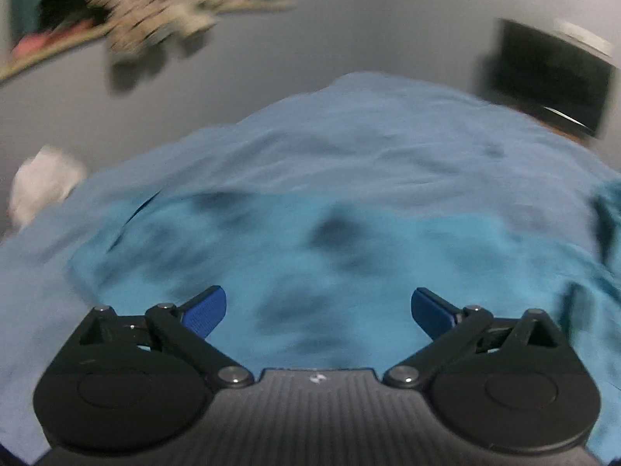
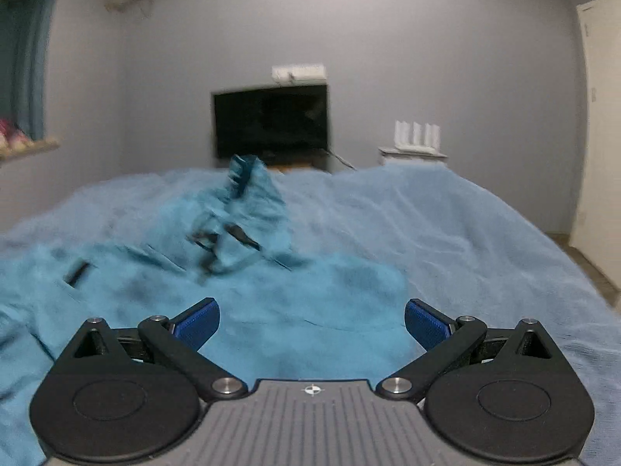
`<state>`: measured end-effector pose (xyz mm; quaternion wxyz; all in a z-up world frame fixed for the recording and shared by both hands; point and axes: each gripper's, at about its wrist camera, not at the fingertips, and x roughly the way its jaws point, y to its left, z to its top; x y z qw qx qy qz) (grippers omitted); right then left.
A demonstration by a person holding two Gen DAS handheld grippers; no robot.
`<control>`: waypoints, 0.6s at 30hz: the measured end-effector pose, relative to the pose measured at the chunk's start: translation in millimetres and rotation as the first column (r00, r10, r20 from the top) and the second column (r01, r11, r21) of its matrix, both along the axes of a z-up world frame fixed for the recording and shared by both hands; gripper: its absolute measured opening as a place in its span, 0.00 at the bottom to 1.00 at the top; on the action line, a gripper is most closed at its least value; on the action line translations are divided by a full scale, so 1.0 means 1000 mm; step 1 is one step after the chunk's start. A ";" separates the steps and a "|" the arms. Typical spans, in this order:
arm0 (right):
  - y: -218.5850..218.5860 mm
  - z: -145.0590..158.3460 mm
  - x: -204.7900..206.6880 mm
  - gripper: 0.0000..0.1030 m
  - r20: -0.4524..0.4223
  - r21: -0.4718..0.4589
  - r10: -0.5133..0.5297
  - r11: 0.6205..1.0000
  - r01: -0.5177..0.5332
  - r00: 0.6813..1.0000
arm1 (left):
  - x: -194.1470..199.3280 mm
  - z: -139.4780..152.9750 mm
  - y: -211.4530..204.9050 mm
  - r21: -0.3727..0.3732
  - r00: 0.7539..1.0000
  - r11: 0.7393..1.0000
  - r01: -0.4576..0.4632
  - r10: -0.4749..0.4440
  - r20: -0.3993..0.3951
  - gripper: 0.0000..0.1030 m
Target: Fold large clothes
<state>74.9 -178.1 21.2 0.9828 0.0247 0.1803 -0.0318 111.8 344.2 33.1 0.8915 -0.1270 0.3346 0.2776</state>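
Observation:
A teal garment (image 1: 310,264) lies spread on a paler blue bed cover (image 1: 349,136), blurred in the left wrist view. My left gripper (image 1: 318,310) hovers over it, jaws wide open, nothing between the blue pads (image 1: 205,310). In the right wrist view the same teal garment (image 2: 240,272) lies rumpled, with a bunched part sticking up (image 2: 248,182) and dark slits in the cloth. My right gripper (image 2: 312,322) stands open above the garment's near part, with nothing held.
A dark TV screen (image 2: 271,120) stands beyond the bed, with a white shelf unit (image 2: 415,147) to its right and a white door (image 2: 597,124) at far right. A white object (image 1: 42,186) lies left of the bed. A wall shelf (image 1: 147,11) holds clutter.

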 end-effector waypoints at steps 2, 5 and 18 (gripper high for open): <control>0.007 -0.001 0.003 1.00 -0.031 0.035 0.087 0.996 -0.086 0.996 | -0.009 -0.016 0.032 -0.022 0.996 0.996 -0.089 0.089 -0.013 0.99; 0.015 -0.011 0.012 1.00 -0.104 0.106 0.197 0.977 -0.186 0.975 | -0.021 -0.037 0.081 -0.095 0.980 0.975 -0.201 0.198 -0.036 0.99; 0.029 -0.047 0.022 0.98 -0.198 0.162 0.237 0.965 -0.206 0.951 | -0.064 -0.090 0.160 -0.421 0.917 0.853 -0.309 0.385 0.106 0.39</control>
